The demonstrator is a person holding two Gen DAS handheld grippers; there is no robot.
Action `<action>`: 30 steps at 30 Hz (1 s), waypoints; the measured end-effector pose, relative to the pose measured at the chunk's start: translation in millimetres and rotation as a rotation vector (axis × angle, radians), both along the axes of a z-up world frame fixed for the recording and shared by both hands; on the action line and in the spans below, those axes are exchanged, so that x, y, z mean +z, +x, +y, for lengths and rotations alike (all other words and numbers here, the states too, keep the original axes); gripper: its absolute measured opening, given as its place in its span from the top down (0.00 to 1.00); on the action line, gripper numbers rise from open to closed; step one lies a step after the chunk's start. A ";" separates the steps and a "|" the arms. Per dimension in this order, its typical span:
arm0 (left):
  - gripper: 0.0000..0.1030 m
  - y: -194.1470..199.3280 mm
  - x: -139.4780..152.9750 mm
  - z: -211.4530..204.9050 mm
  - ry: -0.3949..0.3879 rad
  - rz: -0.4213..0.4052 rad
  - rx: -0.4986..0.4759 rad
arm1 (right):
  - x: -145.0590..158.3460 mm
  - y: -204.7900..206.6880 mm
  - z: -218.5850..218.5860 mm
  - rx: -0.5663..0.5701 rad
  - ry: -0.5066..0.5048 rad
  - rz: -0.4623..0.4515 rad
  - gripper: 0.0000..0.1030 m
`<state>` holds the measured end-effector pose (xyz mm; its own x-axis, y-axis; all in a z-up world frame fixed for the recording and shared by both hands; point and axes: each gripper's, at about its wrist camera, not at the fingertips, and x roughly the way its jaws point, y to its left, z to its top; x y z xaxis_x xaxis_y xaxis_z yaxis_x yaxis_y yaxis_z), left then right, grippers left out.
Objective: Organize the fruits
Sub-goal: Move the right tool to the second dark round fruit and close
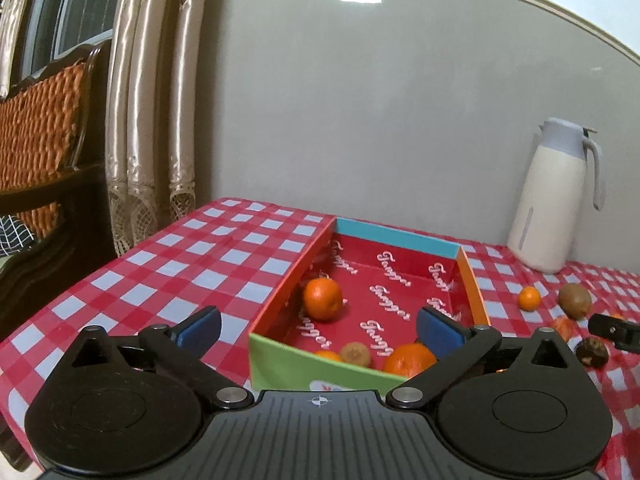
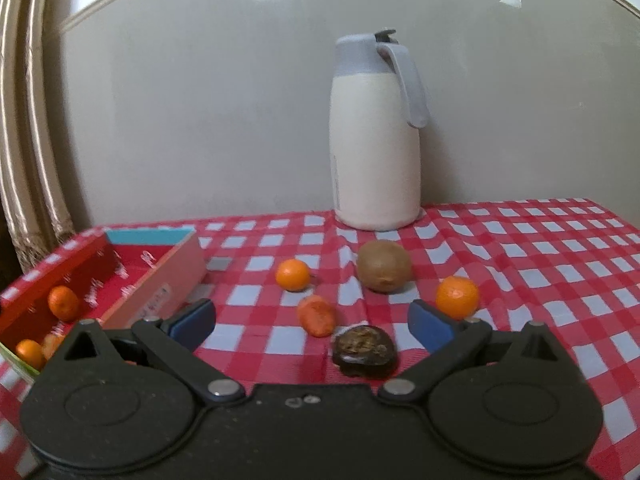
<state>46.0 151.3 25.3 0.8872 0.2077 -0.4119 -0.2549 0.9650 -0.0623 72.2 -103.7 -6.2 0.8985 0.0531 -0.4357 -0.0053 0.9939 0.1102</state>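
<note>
A cardboard box [image 1: 312, 368] with a red printed inside sits on the checked cloth. It holds a mandarin [image 1: 322, 298] at the left wall, and a larger mandarin [image 1: 410, 358], a kiwi [image 1: 356, 354] and a small orange fruit [image 1: 328, 356] at the near wall. My left gripper [image 1: 320, 328] hangs open over the box's near end, nothing between its fingers. My right gripper [image 2: 312, 322] is open above loose fruit. A reddish-orange fruit [image 2: 317, 315] and a dark wrinkled fruit [image 2: 364, 348] lie between its fingers, untouched. Beyond lie two mandarins [image 2: 293, 275] [image 2: 457, 297] and a kiwi [image 2: 384, 266].
A tall cream jug [image 2: 374, 140] with a grey lid stands at the wall behind the loose fruit. The box's side wall [image 2: 160, 280] lies left of the right gripper. A chair [image 1: 40, 132] and curtains [image 1: 152, 120] stand past the table's left edge.
</note>
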 end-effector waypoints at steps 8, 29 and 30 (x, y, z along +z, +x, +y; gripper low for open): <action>0.00 -2.7 -1.7 -9.9 -0.002 0.002 -0.008 | -14.0 15.7 -16.1 -0.045 -0.018 0.108 0.01; 0.00 -0.3 -1.4 -7.6 -0.044 -0.001 -0.013 | -32.5 37.2 -22.7 -0.041 -0.015 0.209 0.33; 0.00 -0.5 -1.4 -6.7 -0.046 -0.001 -0.012 | -32.5 37.6 -21.8 -0.039 -0.022 0.208 0.35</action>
